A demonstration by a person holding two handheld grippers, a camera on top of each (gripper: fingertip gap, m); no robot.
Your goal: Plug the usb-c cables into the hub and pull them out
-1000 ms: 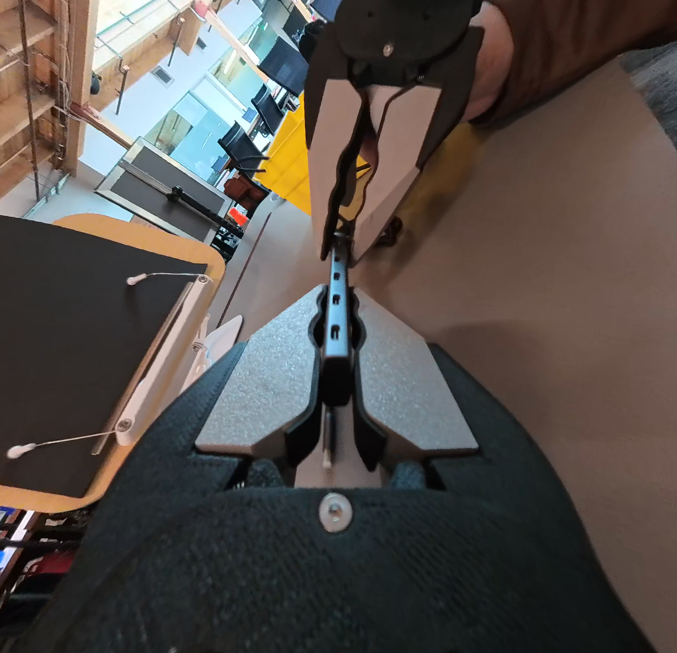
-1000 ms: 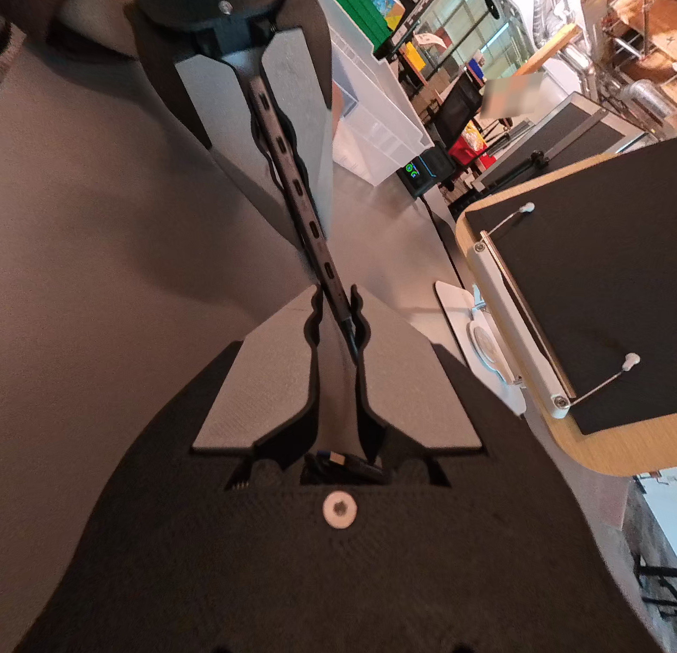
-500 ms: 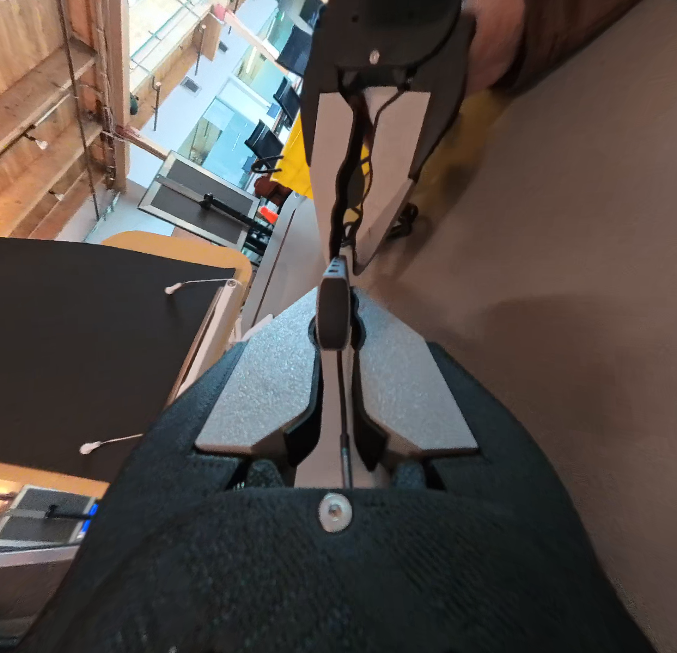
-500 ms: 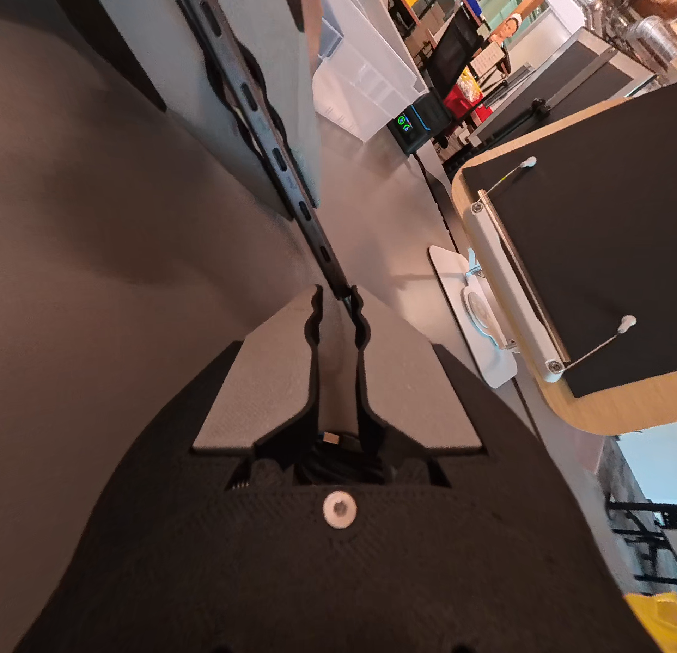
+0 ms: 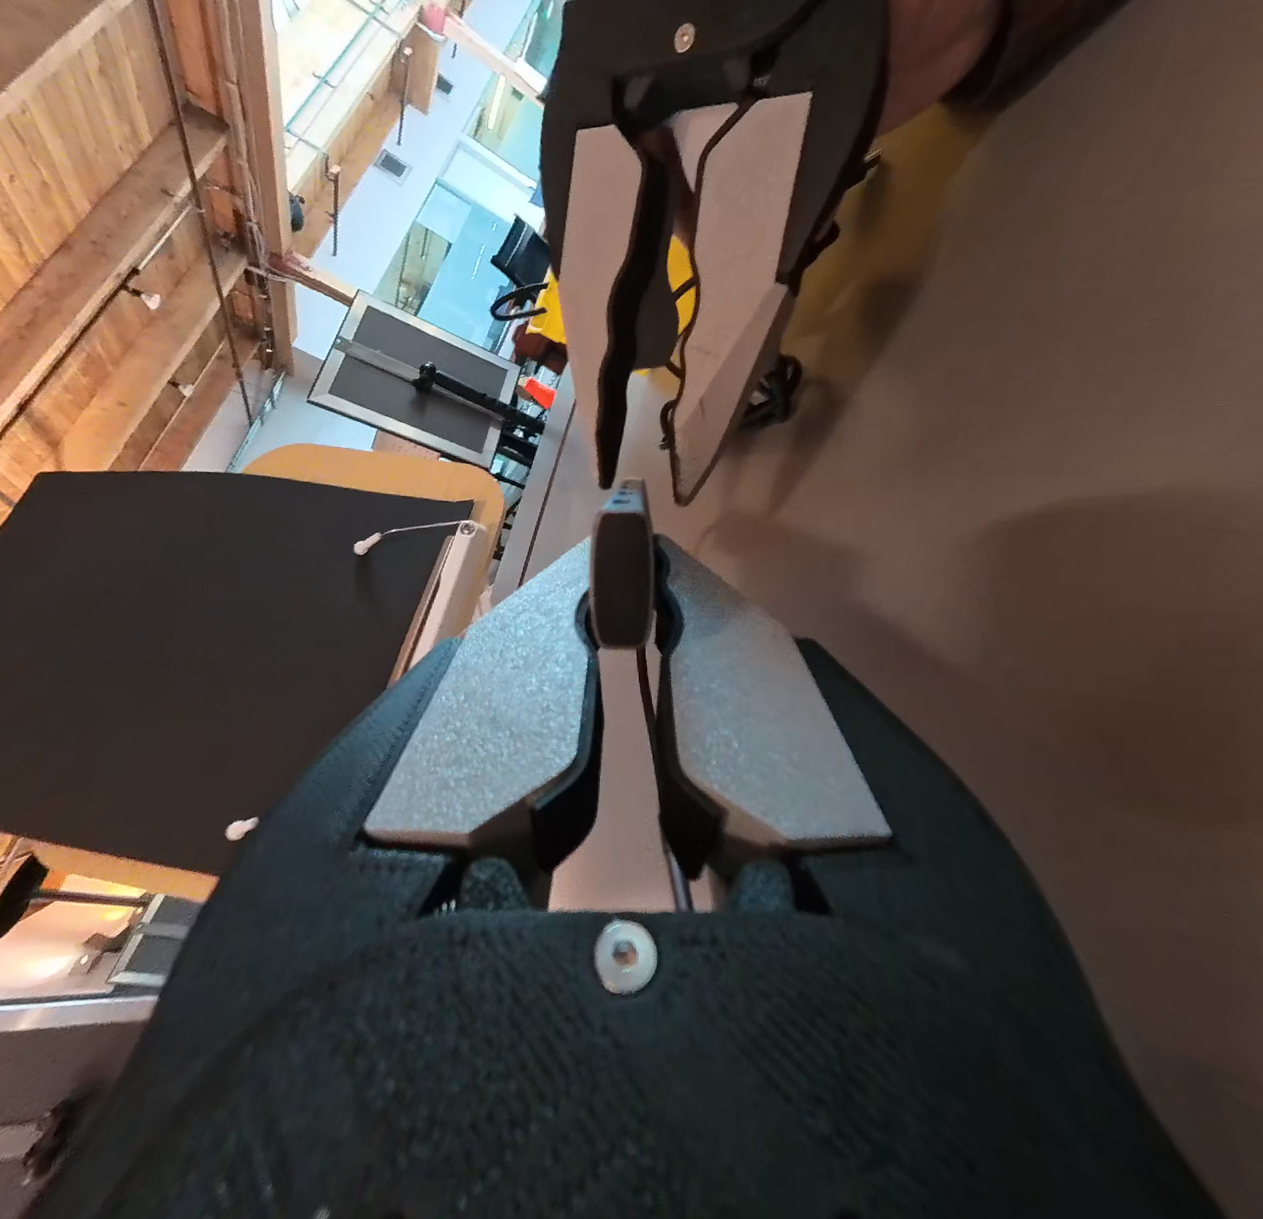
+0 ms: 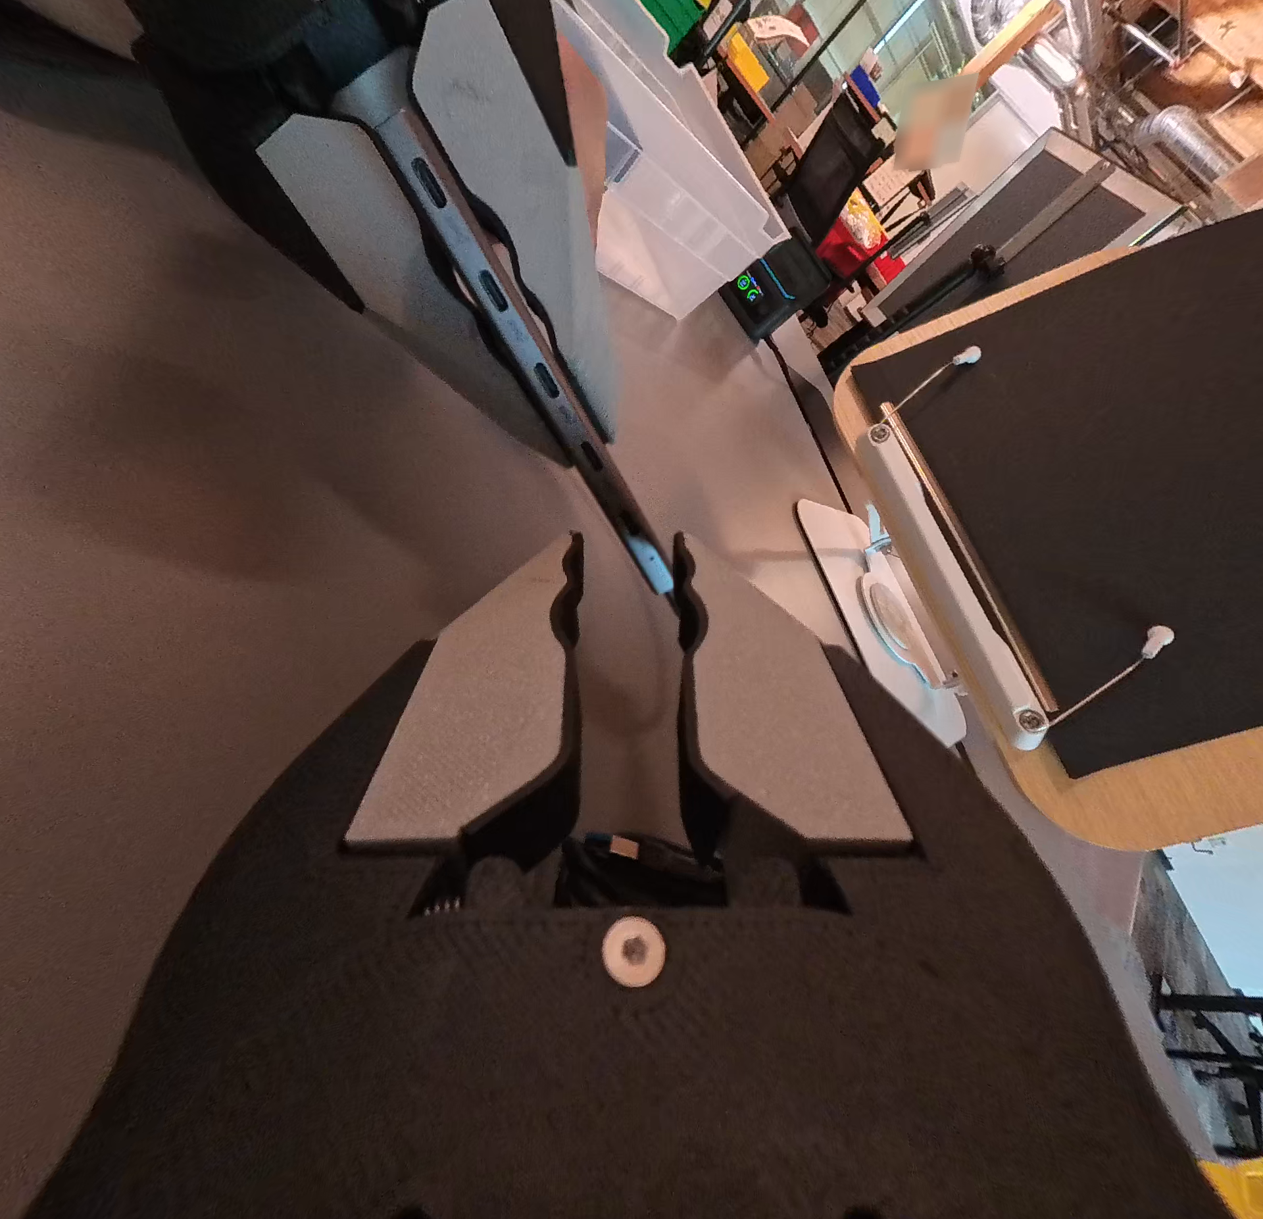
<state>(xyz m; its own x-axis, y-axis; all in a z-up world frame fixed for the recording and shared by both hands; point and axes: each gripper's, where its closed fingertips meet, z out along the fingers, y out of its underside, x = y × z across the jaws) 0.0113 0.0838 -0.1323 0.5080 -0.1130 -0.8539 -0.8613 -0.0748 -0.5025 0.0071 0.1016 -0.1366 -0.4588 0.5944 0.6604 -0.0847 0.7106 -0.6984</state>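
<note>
We work over a plain grey-brown table, with a black-topped, wood-rimmed board beside it and a clear plastic bin farther off; both tools hang above the table, facing one another.

The left gripper is clamped on the hub, a slim grey bar held near one end so that the rest juts toward the other tool; the right gripper has its tongs apart, pinching nothing.

A pale usb-c plug sits at the hub's free end, between the right tool's tips and close against one of them; its thin lead curves back toward the palm. We judge this to be the turn between plugging and pulling: the plug meets the last port, though we cannot tell whether it is fully home.

The next move, as we read it, calls for closing squarely on the plug body, not the lead, and drawing straight along the port's line while the left hand holds firm; a skewed pull would lever the connector.

The right wrist view alone shows the row of ports along the hub's edge and the plug; the left wrist view shows neither, but does show the hub end-on, the right tool's gap from the front, and a dark cable dangling from it.
</note>
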